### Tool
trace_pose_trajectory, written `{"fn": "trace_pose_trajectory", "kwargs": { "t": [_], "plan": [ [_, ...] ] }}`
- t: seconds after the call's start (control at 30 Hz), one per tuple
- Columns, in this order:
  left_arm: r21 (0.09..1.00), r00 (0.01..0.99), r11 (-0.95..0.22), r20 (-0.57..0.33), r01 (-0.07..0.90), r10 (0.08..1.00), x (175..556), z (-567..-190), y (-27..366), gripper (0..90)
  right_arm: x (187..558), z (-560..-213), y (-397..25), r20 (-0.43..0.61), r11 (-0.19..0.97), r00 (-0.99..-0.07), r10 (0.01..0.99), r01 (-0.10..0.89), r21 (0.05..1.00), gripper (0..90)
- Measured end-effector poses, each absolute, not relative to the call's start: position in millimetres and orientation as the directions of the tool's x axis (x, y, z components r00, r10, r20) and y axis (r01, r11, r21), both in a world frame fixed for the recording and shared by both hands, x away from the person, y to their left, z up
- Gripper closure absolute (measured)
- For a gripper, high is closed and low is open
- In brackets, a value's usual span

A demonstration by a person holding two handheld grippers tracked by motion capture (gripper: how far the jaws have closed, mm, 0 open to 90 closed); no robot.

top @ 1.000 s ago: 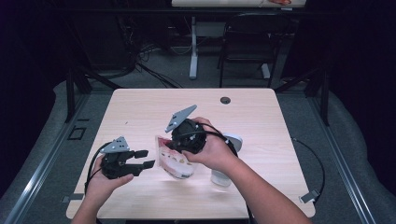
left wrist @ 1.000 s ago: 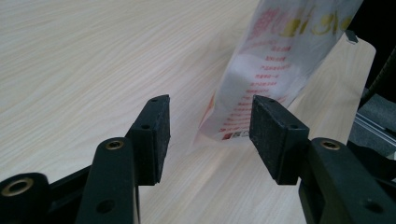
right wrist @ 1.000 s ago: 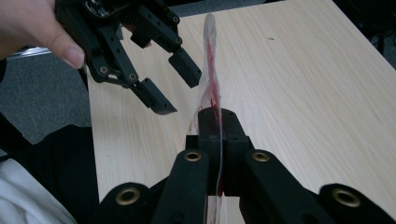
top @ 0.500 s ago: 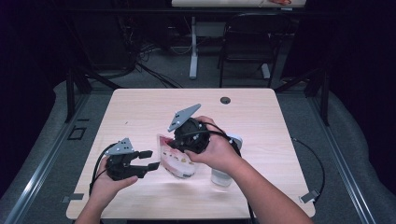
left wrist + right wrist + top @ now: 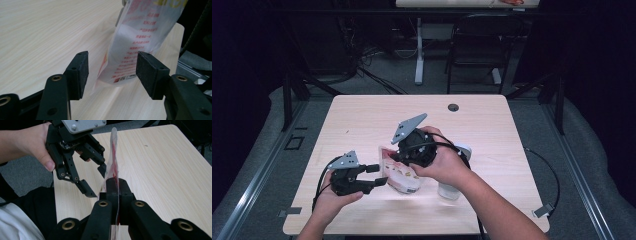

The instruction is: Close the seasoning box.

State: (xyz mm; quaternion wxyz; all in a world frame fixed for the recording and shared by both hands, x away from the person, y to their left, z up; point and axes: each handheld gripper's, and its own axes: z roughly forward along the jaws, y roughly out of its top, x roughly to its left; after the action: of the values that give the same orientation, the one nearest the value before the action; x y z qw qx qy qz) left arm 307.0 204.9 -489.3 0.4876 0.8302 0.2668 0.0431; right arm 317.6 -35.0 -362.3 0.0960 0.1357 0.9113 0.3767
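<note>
Currently the right gripper [image 5: 398, 159] is clamped on a printed plastic packet [image 5: 399, 172], white with red lettering, holding it up on edge above the wooden table [image 5: 362, 120]. Right gripper view: the jaws are pressed together with the thin packet [image 5: 113, 162] pinched between them, its edge rising straight ahead. Left gripper [image 5: 378, 175] sits just beside the packet's left edge, jaws spread wide. Left gripper view: the packet's lower corner [image 5: 130, 52] hangs in the gap between the two pads, touching neither, as far as can be told. A white cylindrical container [image 5: 451, 189] stands near the right hand [image 5: 442, 165].
</note>
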Motion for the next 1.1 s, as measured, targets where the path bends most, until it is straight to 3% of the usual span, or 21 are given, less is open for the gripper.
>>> {"fn": "trace_pose_trajectory", "kwargs": {
  "t": [0.33,0.9,1.1],
  "plan": [
    [0.813,0.878,-0.436,-0.178,0.386,0.445,306,-496,193,40.9,318,-363,-35,-0.065,0.681,-0.952,0.301,0.166,0.714,89.8],
    [0.792,0.875,-0.439,-0.234,0.425,0.424,310,-509,182,38.2,316,-364,-33,-0.067,0.687,-0.957,0.284,0.154,0.710,89.8],
    [0.805,0.888,-0.440,-0.217,0.399,0.406,310,-508,181,37.8,314,-364,-31,-0.068,0.688,-0.960,0.270,0.143,0.711,89.8]
  ]
}}
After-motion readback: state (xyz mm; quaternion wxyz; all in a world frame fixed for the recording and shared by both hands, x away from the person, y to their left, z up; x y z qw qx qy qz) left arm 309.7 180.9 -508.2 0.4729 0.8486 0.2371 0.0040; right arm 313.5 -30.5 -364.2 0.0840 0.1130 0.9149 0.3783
